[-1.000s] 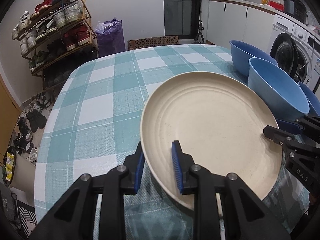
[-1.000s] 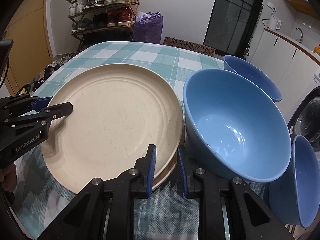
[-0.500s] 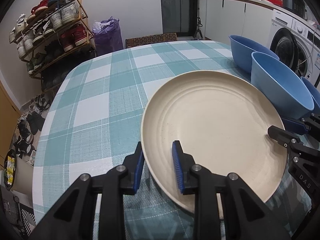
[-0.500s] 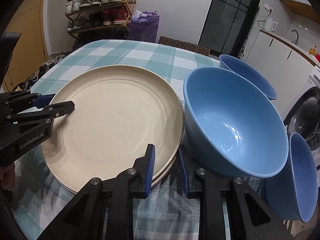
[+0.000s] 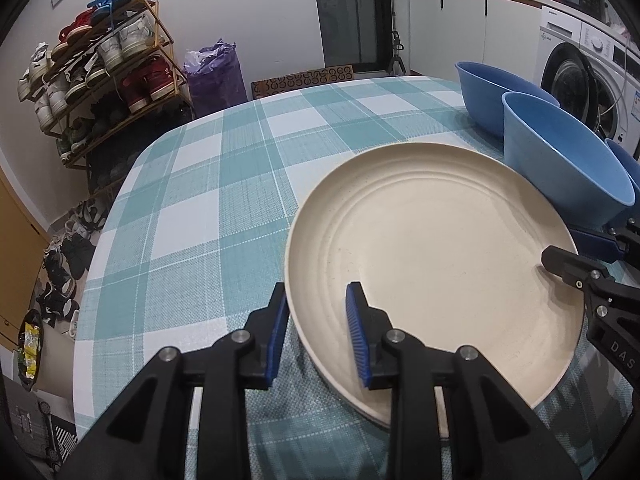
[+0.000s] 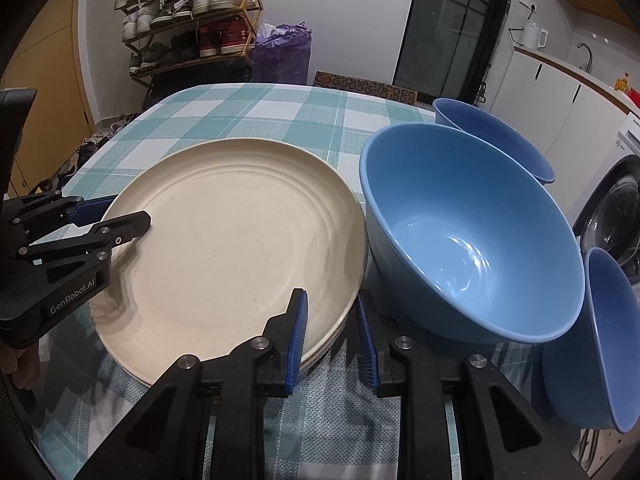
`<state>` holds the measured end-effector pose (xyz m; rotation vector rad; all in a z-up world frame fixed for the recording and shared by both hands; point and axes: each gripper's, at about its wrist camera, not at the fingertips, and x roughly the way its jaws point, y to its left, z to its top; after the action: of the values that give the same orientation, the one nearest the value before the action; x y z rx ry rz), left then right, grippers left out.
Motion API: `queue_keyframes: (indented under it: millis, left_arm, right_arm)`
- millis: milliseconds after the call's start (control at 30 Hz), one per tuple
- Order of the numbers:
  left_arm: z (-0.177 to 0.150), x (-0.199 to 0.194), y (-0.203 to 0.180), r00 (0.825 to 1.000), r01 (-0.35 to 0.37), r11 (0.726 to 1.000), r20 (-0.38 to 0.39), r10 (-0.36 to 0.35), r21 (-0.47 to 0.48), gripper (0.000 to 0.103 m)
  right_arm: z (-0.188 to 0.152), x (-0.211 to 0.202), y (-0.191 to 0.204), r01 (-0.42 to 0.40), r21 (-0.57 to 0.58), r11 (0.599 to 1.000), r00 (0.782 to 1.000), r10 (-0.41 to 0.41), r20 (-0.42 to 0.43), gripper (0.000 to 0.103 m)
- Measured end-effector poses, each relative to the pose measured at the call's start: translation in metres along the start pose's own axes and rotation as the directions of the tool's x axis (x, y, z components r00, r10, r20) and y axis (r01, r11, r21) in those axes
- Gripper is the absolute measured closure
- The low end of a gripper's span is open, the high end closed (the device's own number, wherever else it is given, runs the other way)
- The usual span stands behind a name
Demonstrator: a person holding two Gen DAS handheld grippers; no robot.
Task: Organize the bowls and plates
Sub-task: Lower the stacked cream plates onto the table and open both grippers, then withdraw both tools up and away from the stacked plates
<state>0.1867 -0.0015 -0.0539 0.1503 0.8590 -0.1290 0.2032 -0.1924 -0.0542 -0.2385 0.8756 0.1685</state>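
Note:
A cream plate (image 5: 432, 248) lies on top of a stack of like plates (image 6: 332, 346) on the checked tablecloth. My left gripper (image 5: 317, 290) straddles its near left rim. Its jaws are opening, with the rim between them and a gap at the inner pad. My right gripper (image 6: 331, 296) straddles the plate's (image 6: 232, 240) right rim, open, its pads clear of the edge. Each gripper shows in the other's view: the left gripper (image 6: 128, 210) and the right gripper (image 5: 560, 244). A big blue bowl (image 6: 472, 232) stands right beside the stack.
Another blue bowl (image 6: 492, 136) stands behind the big one, and a third (image 6: 600, 340) sits at the table's right edge. The checked tablecloth (image 5: 200, 208) stretches left and far. Beyond the table are a shoe rack (image 5: 100, 64) and a washing machine (image 5: 580, 80).
The cream plate has sunk from a slight tilt above the stack to rest flat on it. Both grippers' jaws have widened a little around its rim.

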Motion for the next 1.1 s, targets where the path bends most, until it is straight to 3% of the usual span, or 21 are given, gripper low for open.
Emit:
queue_keyframes:
  millis: [133, 200, 367, 500, 767, 833, 867, 900, 1100]
  left_arm:
    - [-0.003, 0.000, 0.001, 1.000, 0.007, 1.000, -0.011, -0.007, -0.008, 0.069]
    - [-0.004, -0.001, 0.001, 1.000, 0.008, 1.000, -0.010, -0.008, -0.006, 0.059]
    - [-0.009, -0.005, 0.005, 1.000, 0.018, 0.999, -0.021, -0.018, -0.026, 0.050]
    - [-0.011, -0.009, 0.010, 0.999, 0.031, 0.998, -0.025, -0.032, -0.053, 0.049]
    - [-0.014, -0.023, 0.014, 0.999, 0.042, 0.996, -0.024, -0.044, -0.076, 0.044]
    - [-0.015, -0.029, 0.014, 0.998, 0.051, 0.996, -0.018, -0.052, -0.079, 0.032]
    - [-0.015, -0.034, 0.015, 0.999, 0.052, 0.995, -0.005, -0.052, -0.087, 0.016]
    - [-0.015, -0.039, 0.015, 0.999, 0.049, 0.994, 0.011, -0.048, -0.094, 0.007]
    - [-0.013, -0.064, 0.014, 0.997, 0.049, 0.994, 0.063, -0.043, -0.093, 0.000]
  right_arm:
    - [-0.001, -0.001, 0.000, -0.010, 0.004, 1.000, 1.000, 0.010, 0.003, 0.073]
    - [-0.002, -0.004, 0.000, -0.011, 0.004, 1.000, 1.000, 0.011, 0.015, 0.070]
    - [-0.003, -0.009, 0.001, -0.004, 0.011, 1.000, 1.000, 0.004, 0.030, 0.059]
    - [-0.005, -0.012, -0.003, -0.010, 0.025, 1.000, 0.999, 0.009, 0.038, 0.055]
    - [-0.005, -0.031, -0.001, -0.062, 0.030, 0.998, 0.994, 0.060, 0.086, 0.025]
    - [-0.004, -0.037, 0.002, -0.073, 0.023, 0.997, 0.992, 0.070, 0.102, 0.023]
    - [-0.003, -0.039, 0.003, -0.075, 0.017, 0.997, 0.991, 0.073, 0.108, 0.022]
    - [-0.003, -0.041, 0.004, -0.080, 0.010, 0.997, 0.991, 0.079, 0.110, 0.020]
    - [-0.002, -0.055, 0.007, -0.126, -0.005, 0.992, 0.981, 0.126, 0.146, 0.005]
